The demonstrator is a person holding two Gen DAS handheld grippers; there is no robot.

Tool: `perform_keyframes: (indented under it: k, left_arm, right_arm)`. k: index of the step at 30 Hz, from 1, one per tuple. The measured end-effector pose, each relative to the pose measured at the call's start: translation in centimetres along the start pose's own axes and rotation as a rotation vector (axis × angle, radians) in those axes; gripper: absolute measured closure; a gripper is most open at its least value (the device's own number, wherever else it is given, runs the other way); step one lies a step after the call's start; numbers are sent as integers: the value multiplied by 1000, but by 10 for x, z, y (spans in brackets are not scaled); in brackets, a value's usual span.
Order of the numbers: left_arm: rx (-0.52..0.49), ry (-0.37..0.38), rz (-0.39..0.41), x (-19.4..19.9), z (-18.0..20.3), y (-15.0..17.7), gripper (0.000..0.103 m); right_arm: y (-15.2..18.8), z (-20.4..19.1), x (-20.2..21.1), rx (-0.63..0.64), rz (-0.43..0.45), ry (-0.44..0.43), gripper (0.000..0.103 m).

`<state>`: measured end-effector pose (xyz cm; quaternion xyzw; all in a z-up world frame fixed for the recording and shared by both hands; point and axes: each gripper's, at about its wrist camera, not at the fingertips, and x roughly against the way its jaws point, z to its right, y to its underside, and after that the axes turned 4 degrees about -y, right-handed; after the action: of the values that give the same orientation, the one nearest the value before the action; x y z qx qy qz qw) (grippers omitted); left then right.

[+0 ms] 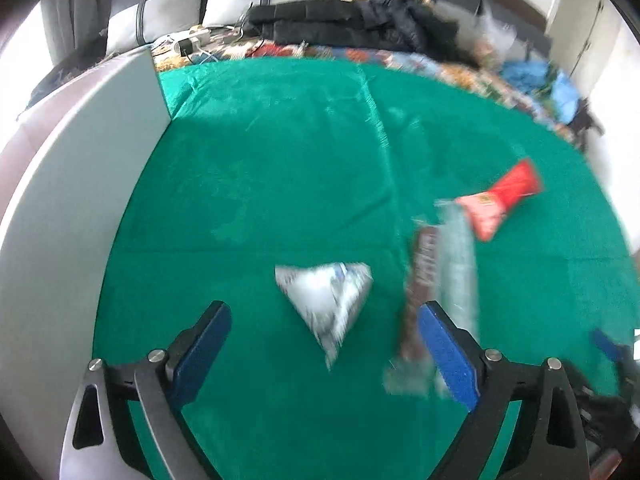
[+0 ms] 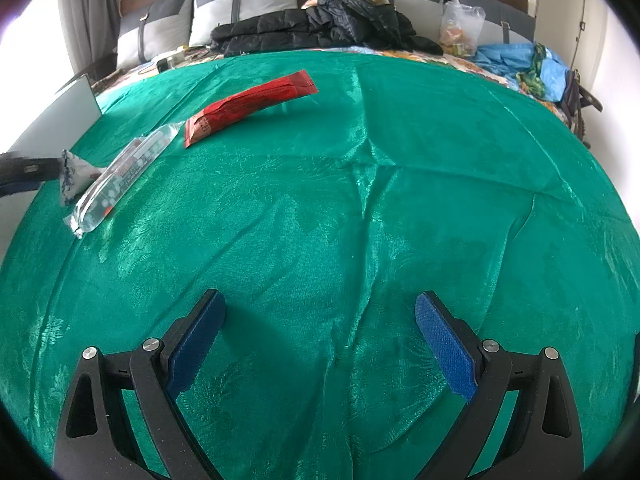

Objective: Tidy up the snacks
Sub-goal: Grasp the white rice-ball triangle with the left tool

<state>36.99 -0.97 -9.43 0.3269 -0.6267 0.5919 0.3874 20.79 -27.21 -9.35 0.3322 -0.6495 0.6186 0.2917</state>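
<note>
Three snacks lie on the green cloth (image 1: 260,184). A silver triangular packet (image 1: 326,300) lies just ahead of my open, empty left gripper (image 1: 324,332), between its fingers. A long clear pack with a brown label (image 1: 440,280) lies by the right finger. A red packet (image 1: 500,204) lies beyond it. In the right wrist view the red packet (image 2: 248,104), the clear pack (image 2: 120,176) and the silver packet (image 2: 76,176) lie far left. My right gripper (image 2: 320,320) is open and empty over bare cloth (image 2: 400,200).
A grey-white panel (image 1: 76,184) stands along the left edge of the cloth, also in the right wrist view (image 2: 60,116). Black jackets (image 2: 320,24), pillows, a plastic bag (image 2: 460,28) and blue cloth (image 2: 520,64) lie behind. The left gripper's fingers (image 2: 24,172) show at far left.
</note>
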Motion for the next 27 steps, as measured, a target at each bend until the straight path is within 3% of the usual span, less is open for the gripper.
perform_keyframes:
  k: [1,2,3,6,17,19,21,27]
  left_arm:
    - [-21,-29,-9,-10,5,-3,19]
    - [-33,-41,-9,-16,10,-5,48]
    - [-40,-52,18,-17,13,-5,52]
    - [15,12,53,-7,6,1,54]
    - [32,-45,55,60,-42,119,51]
    - [26,-51,44,53,-43,123,40]
    - [-2,-64,84,49,-41,127,22]
    - [-9,-68,144,41,-46,128,14]
  right_arm:
    - [0,0,0,0,0,0,5]
    - [0,0,0,0,0,0,5]
    - [0,0,0,0,0,0,5]
    - [0,0,0,0,0,0,5]
    - [0,0,0,0,0,0,5]
    - [0,0,0,0,0,0,5]
    - [0,1,0,0,0,0,5]
    - [0,0,0,0,0,0,5]
